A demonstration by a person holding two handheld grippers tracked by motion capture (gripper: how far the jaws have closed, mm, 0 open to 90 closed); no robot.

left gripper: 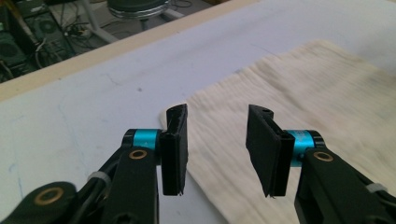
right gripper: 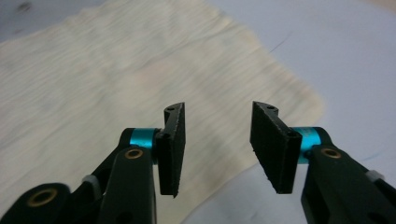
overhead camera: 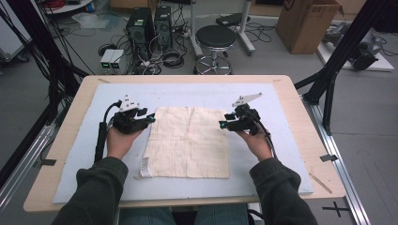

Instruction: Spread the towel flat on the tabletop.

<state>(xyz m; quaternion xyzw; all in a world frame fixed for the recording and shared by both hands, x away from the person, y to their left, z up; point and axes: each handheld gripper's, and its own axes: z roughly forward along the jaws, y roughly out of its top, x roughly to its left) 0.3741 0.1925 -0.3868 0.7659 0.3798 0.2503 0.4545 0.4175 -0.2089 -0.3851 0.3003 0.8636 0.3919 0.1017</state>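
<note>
- Cream cloth (overhead camera: 187,142) lies flat at the frame's centre on the desk (overhead camera: 61,136).
- Left claw (overhead camera: 151,118) hovers at its upper-left corner, jaws apart, empty.
- Right claw (overhead camera: 221,124) hovers at its upper-right corner, likewise.

High view overhead facing forward, gripper views close, all sharing cloth (overhead camera: 187,140)

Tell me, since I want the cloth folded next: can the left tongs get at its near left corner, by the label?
Probably yes. The left tongs stand open beside the cloth's left edge, and only bare mat lies along the way.
</note>
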